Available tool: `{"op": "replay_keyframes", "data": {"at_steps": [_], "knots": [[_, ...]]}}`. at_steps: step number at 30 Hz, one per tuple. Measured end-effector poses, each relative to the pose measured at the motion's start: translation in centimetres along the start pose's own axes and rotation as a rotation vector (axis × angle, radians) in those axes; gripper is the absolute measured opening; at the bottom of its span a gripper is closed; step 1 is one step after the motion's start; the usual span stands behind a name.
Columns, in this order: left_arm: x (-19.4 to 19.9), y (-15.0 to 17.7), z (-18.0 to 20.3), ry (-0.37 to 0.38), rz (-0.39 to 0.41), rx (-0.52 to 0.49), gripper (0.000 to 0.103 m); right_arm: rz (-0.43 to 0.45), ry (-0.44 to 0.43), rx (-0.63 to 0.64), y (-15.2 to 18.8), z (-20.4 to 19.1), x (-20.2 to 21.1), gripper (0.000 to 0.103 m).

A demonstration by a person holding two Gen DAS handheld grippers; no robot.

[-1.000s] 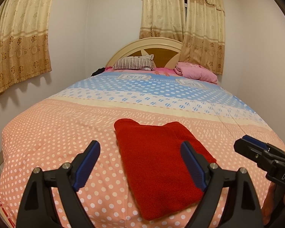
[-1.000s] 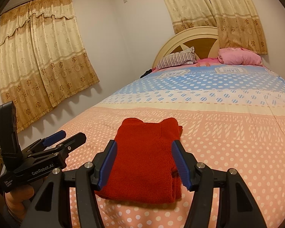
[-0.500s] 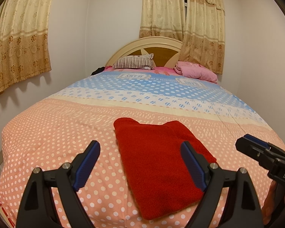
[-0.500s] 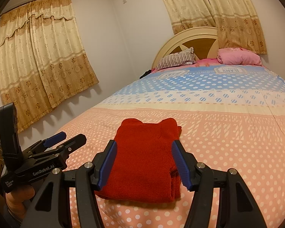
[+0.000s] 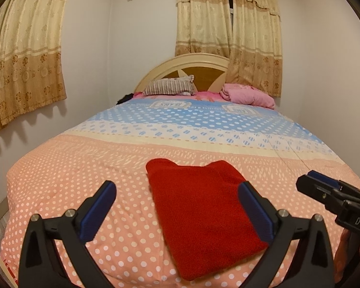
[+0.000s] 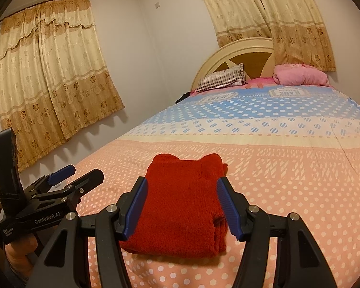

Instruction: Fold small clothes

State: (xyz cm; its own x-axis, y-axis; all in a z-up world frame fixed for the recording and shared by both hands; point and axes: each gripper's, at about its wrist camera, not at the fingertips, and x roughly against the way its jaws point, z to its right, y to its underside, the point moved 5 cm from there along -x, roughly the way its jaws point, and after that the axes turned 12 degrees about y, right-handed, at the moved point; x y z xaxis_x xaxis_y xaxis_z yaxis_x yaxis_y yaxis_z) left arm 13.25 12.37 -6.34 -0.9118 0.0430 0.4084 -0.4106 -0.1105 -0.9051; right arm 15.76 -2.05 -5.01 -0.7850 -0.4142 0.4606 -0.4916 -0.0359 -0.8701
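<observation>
1. The red cloth (image 5: 204,216) lay folded in a neat block on the peach dotted part of the bed (image 5: 84,168), near the foot end. It looked the same as a moment before, flat and still.
2. What changed was my left gripper (image 5: 175,206). Its fingers (image 5: 100,206) were opening wider than a second ago, with nothing pinched between them. The cloth only showed behind the gap.
3. My right gripper (image 6: 182,204) did not change. Its fingers (image 6: 136,204) stood apart and held nothing, with the cloth lying on the bed beyond them.
4. I judged this fold was done and let go.
5. Far off, a striped pillow (image 5: 168,86) and a pink blanket (image 5: 249,96) sat by the headboard.
</observation>
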Motion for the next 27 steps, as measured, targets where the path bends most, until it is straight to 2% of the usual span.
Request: {"op": "replay_keyframes", "data": {"at_steps": [8, 27], "knots": [[0.2, -0.3, -0.2, 0.0, 0.014, 0.013, 0.103, 0.033, 0.003, 0.012, -0.6, -0.5, 0.6, 0.061], [-0.3, 0.2, -1.0, -0.04, -0.008, 0.022, 0.103, 0.033, 0.005, 0.023, -0.4, -0.5, 0.8, 0.061]]}}
